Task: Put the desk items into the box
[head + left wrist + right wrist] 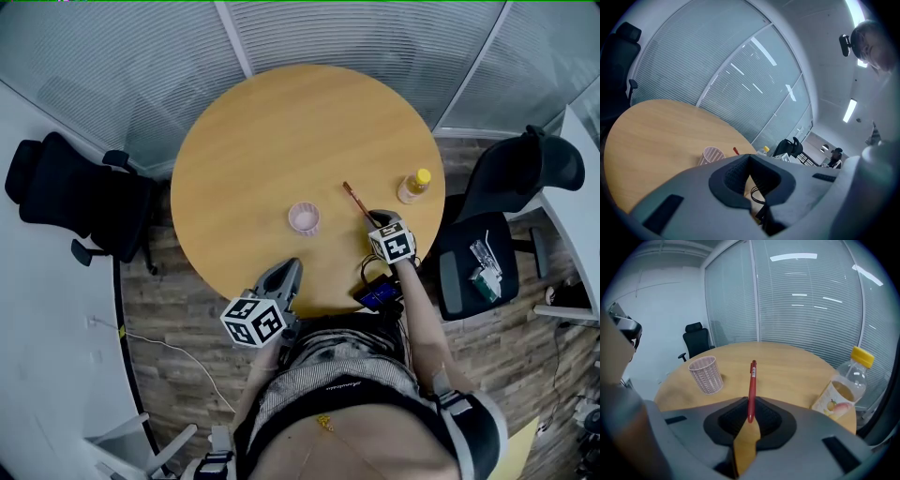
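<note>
My right gripper is shut on the lower end of a red pen, whose tip points out over the round wooden table. In the right gripper view the pen rises from between the pads of that gripper. A pink ribbed cup stands upright left of the pen. A yellow-capped juice bottle stands to its right. My left gripper hovers at the table's near edge, shut, with nothing in it.
Black office chairs stand left and right of the table; small items lie on the right chair's seat. A blue object with a black cable sits at the table's near edge. Blinds behind glass walls ring the far side.
</note>
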### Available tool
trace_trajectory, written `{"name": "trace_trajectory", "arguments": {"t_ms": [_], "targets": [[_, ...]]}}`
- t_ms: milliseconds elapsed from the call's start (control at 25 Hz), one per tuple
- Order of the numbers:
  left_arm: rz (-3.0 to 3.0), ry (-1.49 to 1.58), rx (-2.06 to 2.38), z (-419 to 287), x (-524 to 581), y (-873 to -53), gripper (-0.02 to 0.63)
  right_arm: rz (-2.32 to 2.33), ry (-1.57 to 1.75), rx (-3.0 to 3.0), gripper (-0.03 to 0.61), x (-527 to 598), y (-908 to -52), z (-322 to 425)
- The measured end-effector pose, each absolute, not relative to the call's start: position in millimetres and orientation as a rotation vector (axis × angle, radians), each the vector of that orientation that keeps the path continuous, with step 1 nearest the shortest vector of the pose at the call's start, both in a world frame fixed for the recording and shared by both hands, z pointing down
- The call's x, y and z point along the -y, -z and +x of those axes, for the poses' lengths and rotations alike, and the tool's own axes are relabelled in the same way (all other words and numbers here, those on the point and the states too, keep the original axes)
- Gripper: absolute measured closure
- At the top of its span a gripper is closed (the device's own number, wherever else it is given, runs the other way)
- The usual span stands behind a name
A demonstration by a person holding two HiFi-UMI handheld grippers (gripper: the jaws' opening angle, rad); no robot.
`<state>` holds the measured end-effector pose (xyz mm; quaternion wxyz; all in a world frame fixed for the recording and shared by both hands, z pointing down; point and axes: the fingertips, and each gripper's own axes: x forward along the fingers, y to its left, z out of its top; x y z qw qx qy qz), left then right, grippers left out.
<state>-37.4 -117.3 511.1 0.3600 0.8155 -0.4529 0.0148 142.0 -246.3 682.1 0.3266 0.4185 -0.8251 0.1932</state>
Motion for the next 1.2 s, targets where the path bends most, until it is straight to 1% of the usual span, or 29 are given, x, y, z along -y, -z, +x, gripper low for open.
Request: {"name": "trace_trajectory", "arguments": {"t_ms": [560,1200], "targets": [[2.122,-0.059,1.149,-35,130,-511,0.612,1.041,-0.271,2.272,0.518,264,-635,122],[2.139,-0.097,1.147,-30,132,-513,0.612,1.036,-0.172,2.391,0.518,257,-554,103]]}}
